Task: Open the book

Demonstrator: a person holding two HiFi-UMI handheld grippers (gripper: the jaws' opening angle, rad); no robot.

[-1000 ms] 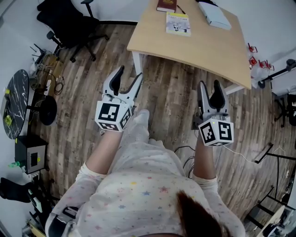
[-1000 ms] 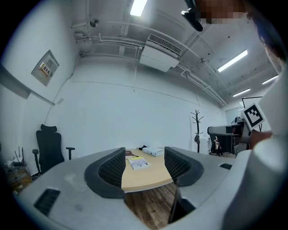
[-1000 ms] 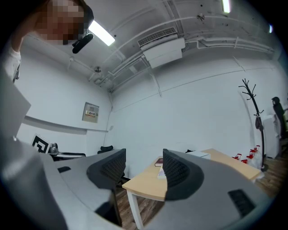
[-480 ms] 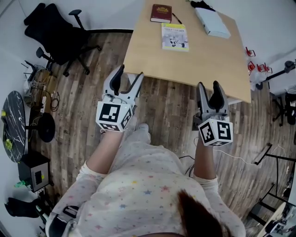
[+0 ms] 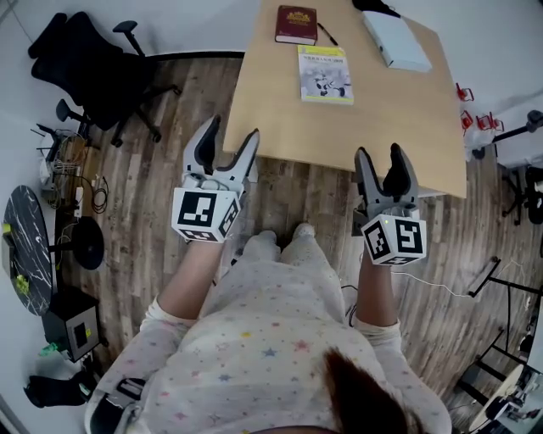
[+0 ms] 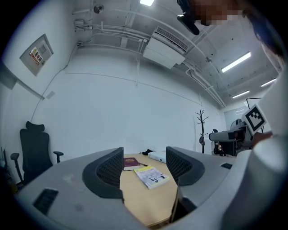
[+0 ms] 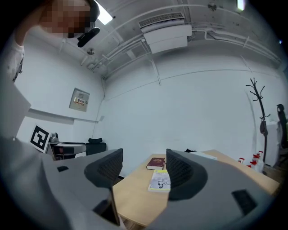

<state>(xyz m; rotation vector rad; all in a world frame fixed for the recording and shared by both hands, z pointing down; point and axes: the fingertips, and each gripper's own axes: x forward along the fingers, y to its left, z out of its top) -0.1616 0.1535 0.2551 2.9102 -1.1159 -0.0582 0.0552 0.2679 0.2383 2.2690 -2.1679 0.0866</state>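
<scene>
The left gripper (image 5: 231,140) has just been opening its jaws, which stand wide with nothing between them. The right gripper (image 5: 381,161) is also open and empty. Ahead of both, on the surface (image 5: 390,119), the yellow book (image 5: 325,74) lies closed, well apart from either gripper. A maroon book (image 5: 296,25) lies just beyond it.
</scene>
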